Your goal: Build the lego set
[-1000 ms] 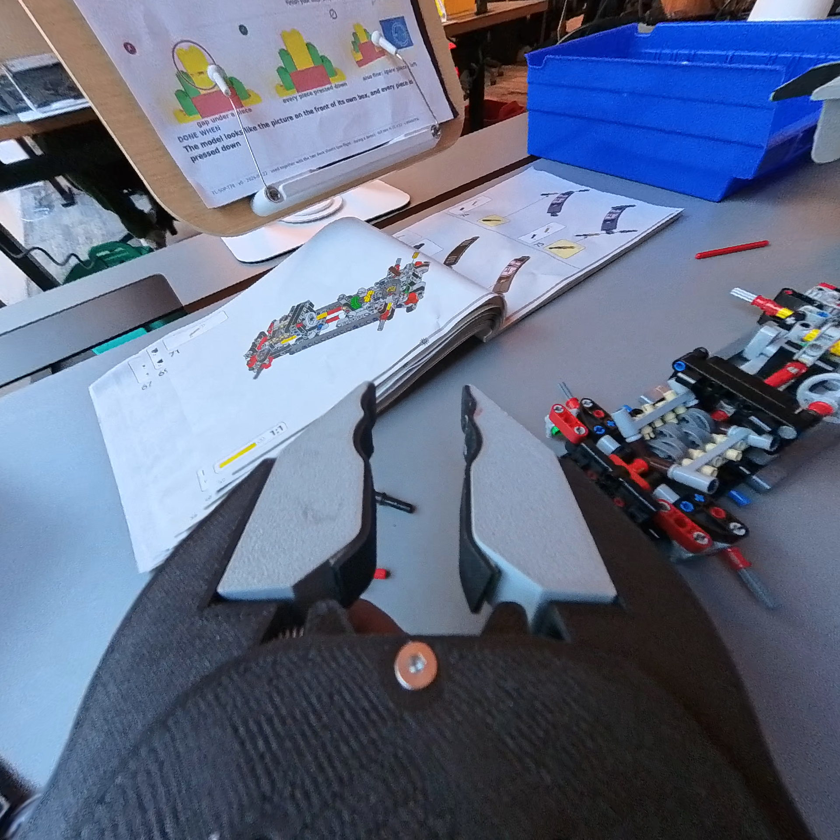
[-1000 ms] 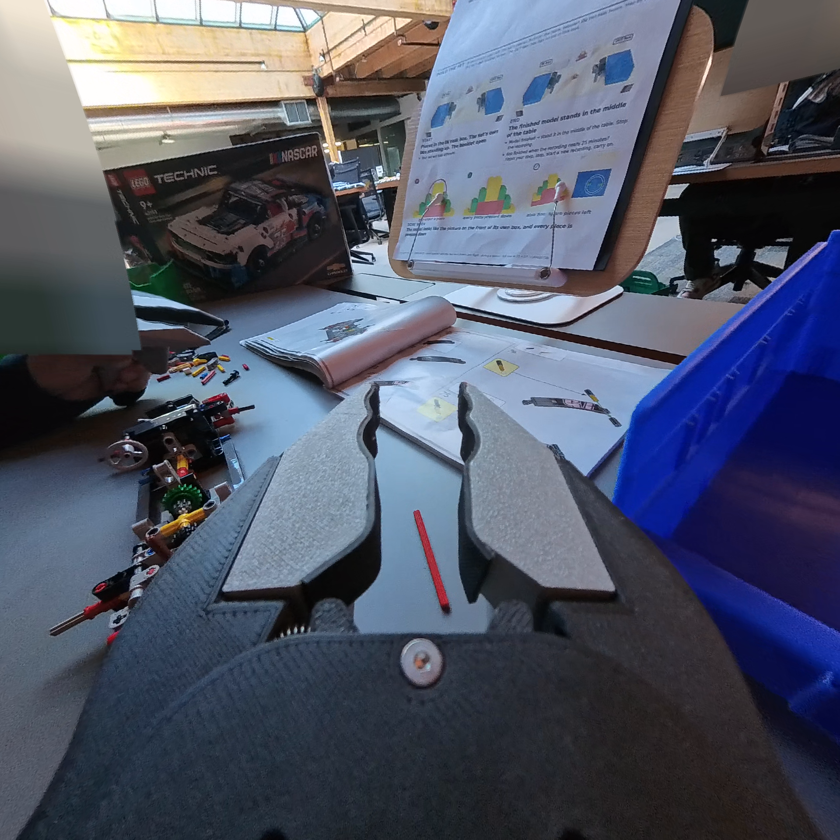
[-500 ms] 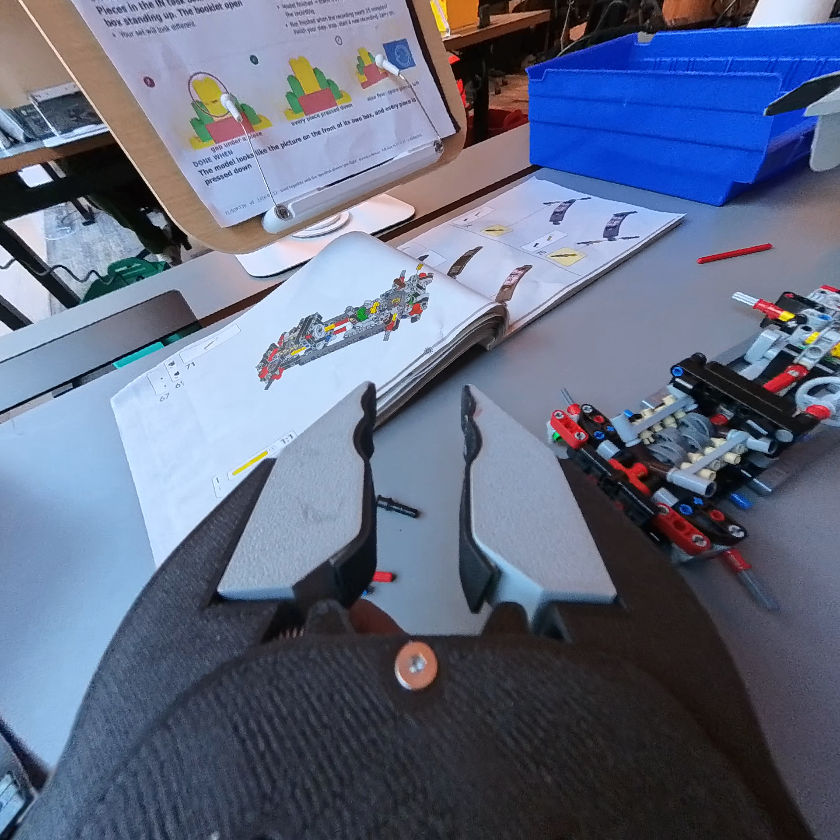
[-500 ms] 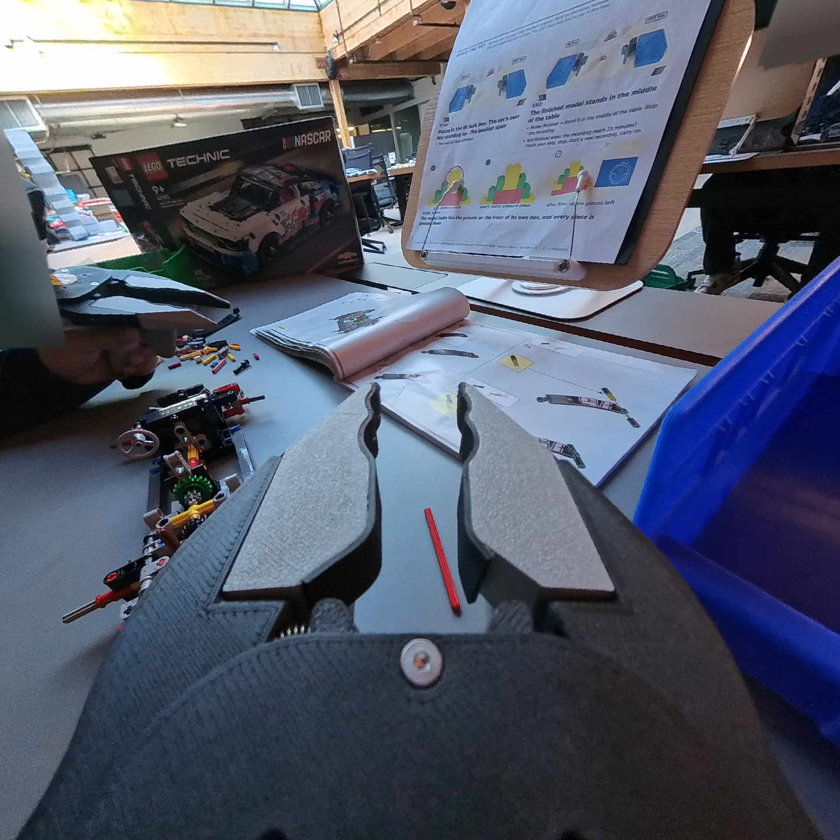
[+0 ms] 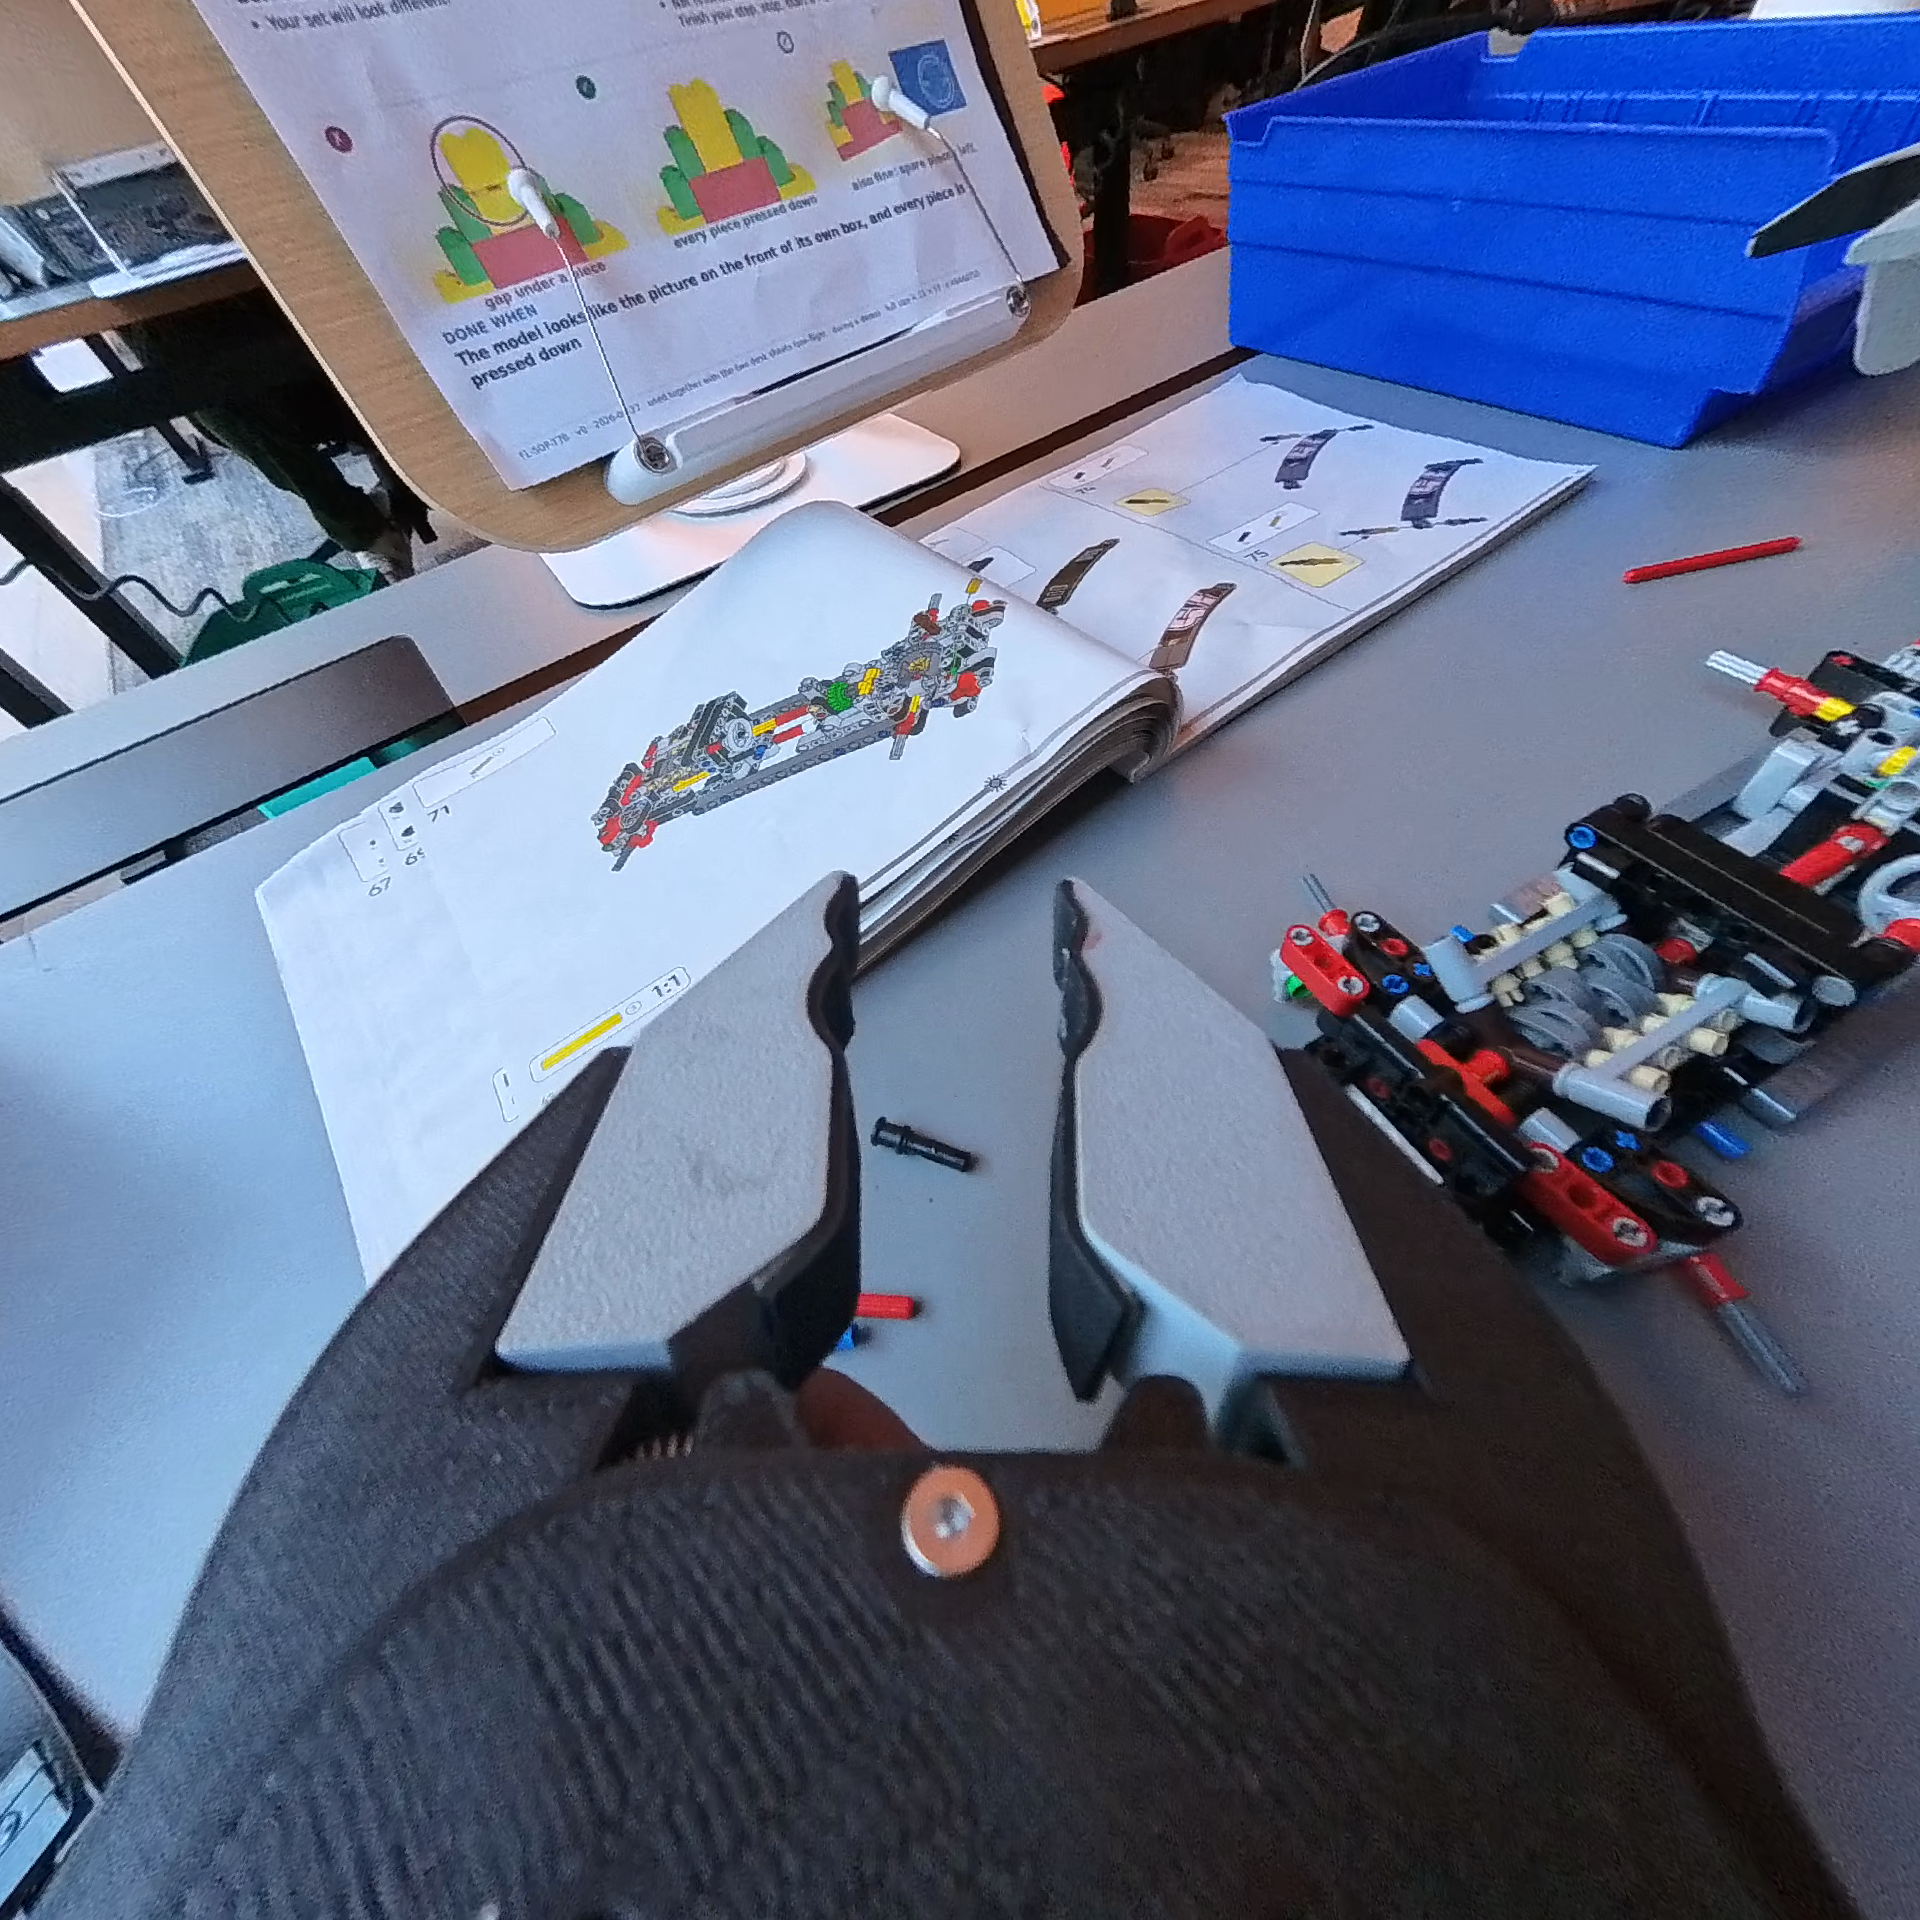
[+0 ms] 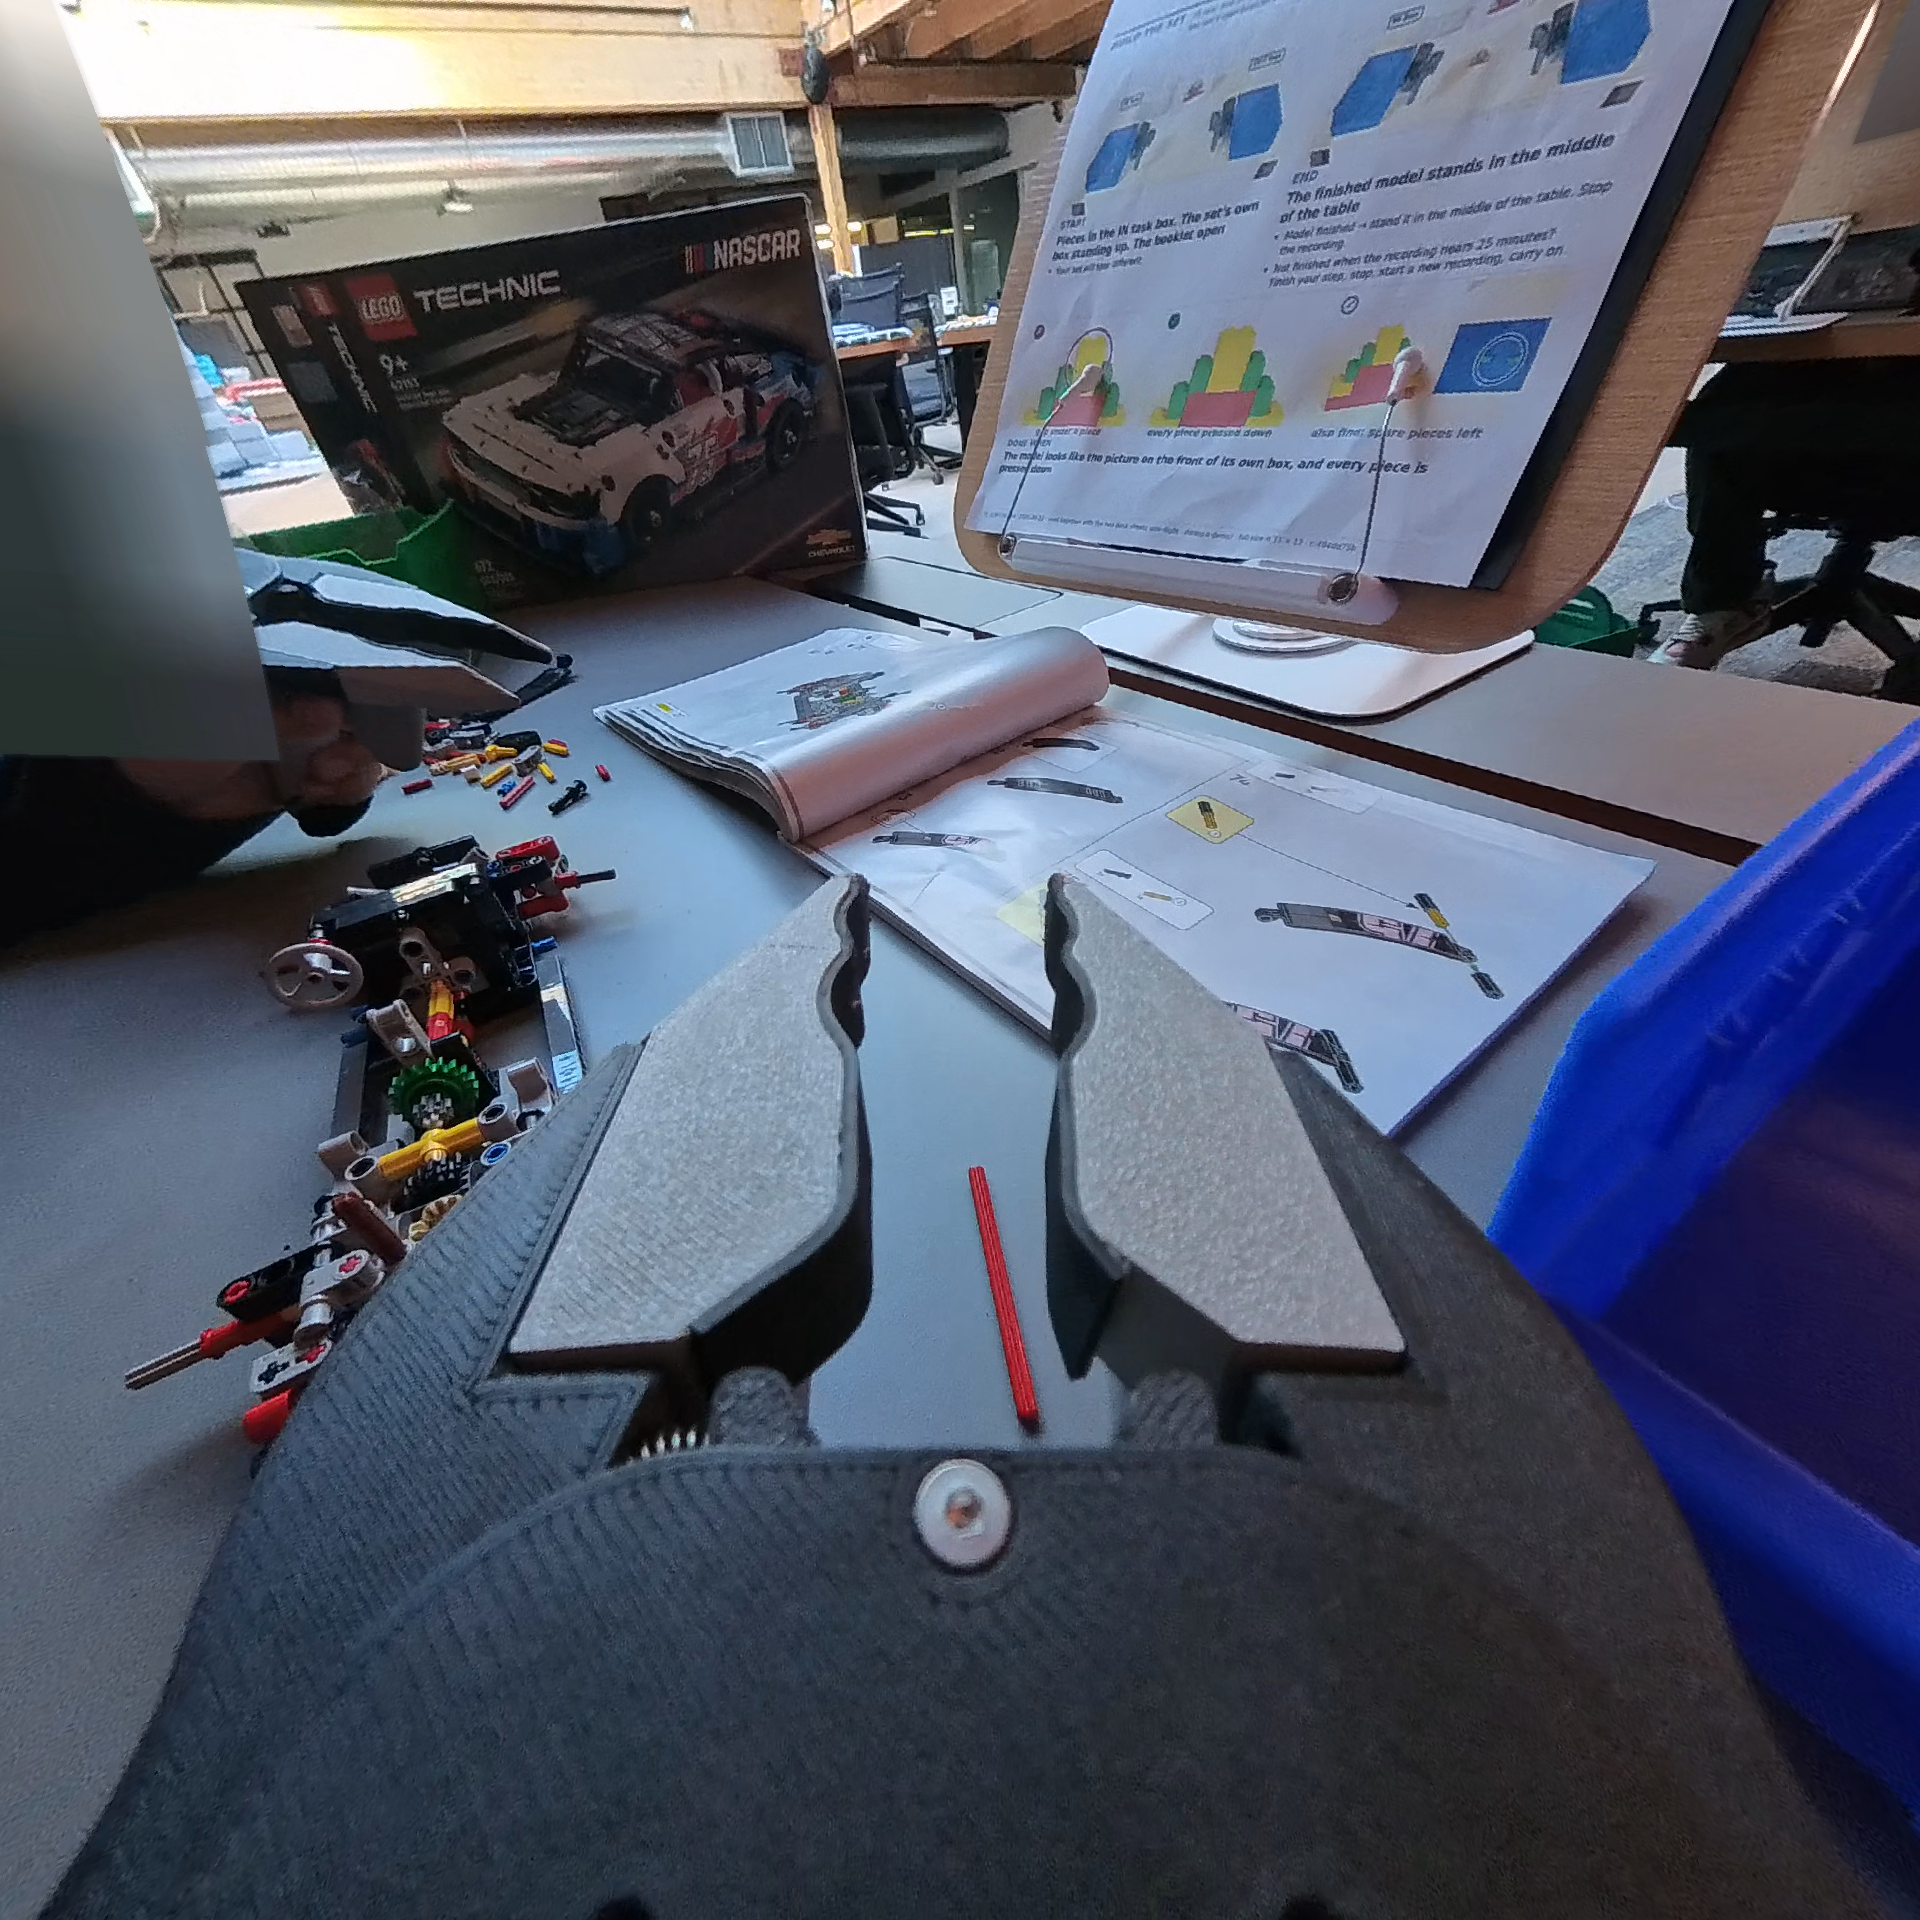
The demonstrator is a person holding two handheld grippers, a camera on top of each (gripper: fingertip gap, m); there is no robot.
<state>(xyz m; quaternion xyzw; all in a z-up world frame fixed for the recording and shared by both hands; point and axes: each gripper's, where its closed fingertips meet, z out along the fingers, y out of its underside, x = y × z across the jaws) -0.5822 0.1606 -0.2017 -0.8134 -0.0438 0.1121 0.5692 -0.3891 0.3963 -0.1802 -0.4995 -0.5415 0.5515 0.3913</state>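
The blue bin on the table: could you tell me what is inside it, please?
Only the blue bin's inner walls show in the left wrist view; its floor is hidden behind the front wall. The right wrist view shows only bare blue inside.

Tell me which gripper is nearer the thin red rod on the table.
Right. The right gripper hangs open directly over the red rod; the left gripper is open too, well across the table by the booklet.

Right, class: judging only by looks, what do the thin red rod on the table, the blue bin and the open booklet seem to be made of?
Red rod: probably moulded plastic; uniform bright red, slim and straight, slight sheen.
Blue bin: looks like rigid plastic; one solid colour, smooth walls, moulded rim and ridges.
Booklet: paper; thin white printed pages, the stacked leaves curling at the fold, with a faintly glossy look.
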